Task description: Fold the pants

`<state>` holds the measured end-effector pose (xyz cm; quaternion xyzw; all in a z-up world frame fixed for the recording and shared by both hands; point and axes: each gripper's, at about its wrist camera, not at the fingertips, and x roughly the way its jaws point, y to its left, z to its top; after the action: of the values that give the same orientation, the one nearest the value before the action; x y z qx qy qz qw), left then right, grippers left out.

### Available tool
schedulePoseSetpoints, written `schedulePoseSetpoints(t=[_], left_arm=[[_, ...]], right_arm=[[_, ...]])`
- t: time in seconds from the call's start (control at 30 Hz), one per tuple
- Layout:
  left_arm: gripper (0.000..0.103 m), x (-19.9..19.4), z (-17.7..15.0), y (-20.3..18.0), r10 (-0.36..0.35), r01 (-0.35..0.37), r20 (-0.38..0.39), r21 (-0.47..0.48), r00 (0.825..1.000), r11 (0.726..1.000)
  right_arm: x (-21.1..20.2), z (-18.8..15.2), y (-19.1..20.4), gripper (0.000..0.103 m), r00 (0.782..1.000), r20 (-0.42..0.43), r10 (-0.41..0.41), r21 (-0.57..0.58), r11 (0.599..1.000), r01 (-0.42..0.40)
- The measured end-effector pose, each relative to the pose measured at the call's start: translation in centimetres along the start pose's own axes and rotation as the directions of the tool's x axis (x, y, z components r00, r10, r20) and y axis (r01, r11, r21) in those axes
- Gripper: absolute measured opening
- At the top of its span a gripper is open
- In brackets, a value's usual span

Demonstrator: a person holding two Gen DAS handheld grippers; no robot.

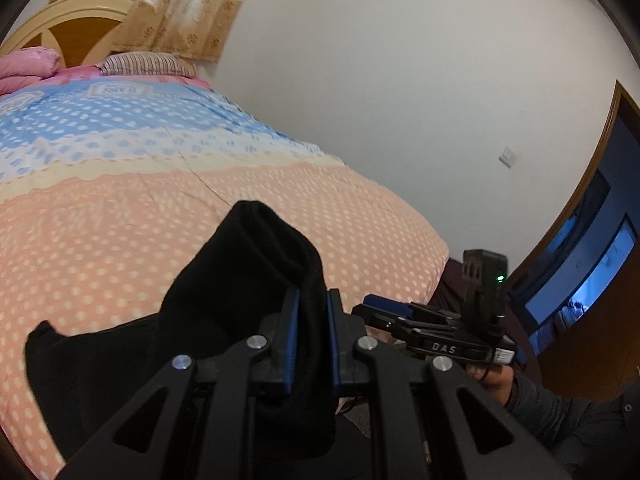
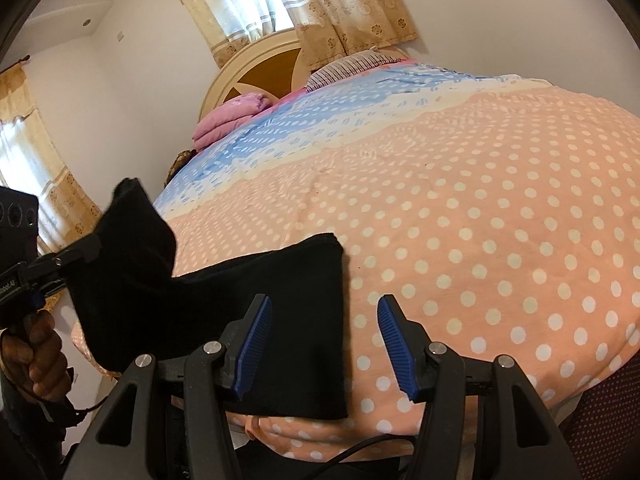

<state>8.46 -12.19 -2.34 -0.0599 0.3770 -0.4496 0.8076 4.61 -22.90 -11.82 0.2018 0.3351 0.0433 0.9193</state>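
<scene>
Black pants [image 2: 280,300] lie partly folded on the near edge of the bed. My left gripper [image 1: 312,340] is shut on a thick bunch of the black pants [image 1: 256,264] and holds that end lifted above the bed; in the right wrist view this lifted end [image 2: 132,232] stands up at the left. My right gripper [image 2: 324,340] is open and empty, just above the pants' right edge and the bedspread. It also shows in the left wrist view [image 1: 384,308], low at the right.
The bed has a peach, white and blue polka-dot cover [image 2: 480,200]. Folded pink bedding [image 2: 236,116] and a striped pillow [image 2: 344,66] lie near the headboard [image 2: 256,72]. A white wall and a doorway [image 1: 592,240] are on the right.
</scene>
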Motion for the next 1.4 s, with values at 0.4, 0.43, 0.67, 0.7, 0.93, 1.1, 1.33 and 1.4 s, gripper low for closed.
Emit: schedulePoseSetpoints(t=[0.4,0.43,0.67,0.7,0.93,1.1,1.33,1.4], left_arm=[[0.013,7.0,-1.1,-0.4,0.068,-0.064,-0.112,0.037,0.991,0.997],[0.013,7.5,-1.2,-0.6,0.070,-0.065,-0.118,0.047,0.991,0.997],[0.015,8.4,-1.7,-1.8,0.094,-0.083,-0.095,0.108,0.991,0.991],[0.016,8.1,-1.8,-1.9,0.085,-0.075,-0.090,0.111,0.992,0.991],[0.058,2.4,-2.4,-2.6,0.130,-0.136,0.049,0.167,0.990,0.977],[0.075,-1.8,-2.9,0.8,0.306,-0.326,0.174,0.098,0.936,0.940],[0.076,-1.5,-5.0,6.1,0.562,-0.566,0.113,0.007,0.819,0.824],[0.076,-1.0,-5.2,6.4,0.560,-0.562,0.102,-0.003,0.822,0.827]], right_arm=[[0.5,-0.2,-1.2,0.057,1.000,-0.010,-0.010,0.055,0.998,0.010],[0.6,-0.2,-1.3,0.057,1.000,-0.009,-0.010,0.058,0.998,0.011],[0.8,-0.5,-1.6,0.057,1.000,-0.008,-0.005,0.069,0.998,0.006],[0.8,-0.4,-1.7,0.057,1.000,-0.006,-0.002,0.072,0.997,0.002],[-0.6,0.0,-1.5,0.057,0.997,0.032,0.067,0.110,0.991,-0.070],[0.0,0.1,1.0,0.058,0.992,-0.016,0.129,0.063,0.990,-0.127],[2.3,-0.1,3.3,0.058,0.986,-0.101,0.130,0.028,0.991,-0.128],[2.8,0.0,3.4,0.058,0.986,-0.118,0.115,0.029,0.993,-0.113]])
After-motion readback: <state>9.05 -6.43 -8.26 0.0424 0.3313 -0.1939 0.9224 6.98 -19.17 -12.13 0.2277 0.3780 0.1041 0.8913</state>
